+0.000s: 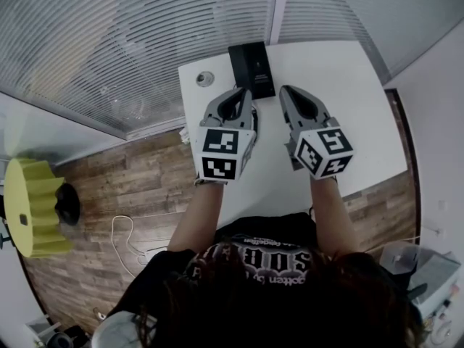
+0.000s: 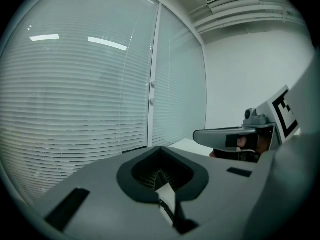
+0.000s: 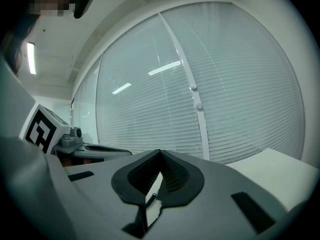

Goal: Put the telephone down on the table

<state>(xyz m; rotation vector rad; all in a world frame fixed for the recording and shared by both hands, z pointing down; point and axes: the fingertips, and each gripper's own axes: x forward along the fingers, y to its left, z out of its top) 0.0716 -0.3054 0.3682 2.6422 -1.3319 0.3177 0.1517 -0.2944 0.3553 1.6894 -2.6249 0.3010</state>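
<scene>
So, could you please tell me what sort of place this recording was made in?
Probably an office or meeting room: a white table with a black telephone on it, long blinds running along the wall, and a wood-look floor.

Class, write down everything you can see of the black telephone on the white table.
The telephone is a plain black rectangular slab, matte-looking, with faint pale print near its middle. It sits at the far edge of the white table, next to the blinds. Nothing grips it. The shut left gripper reaches its near corner; whether they touch cannot be told.
</scene>
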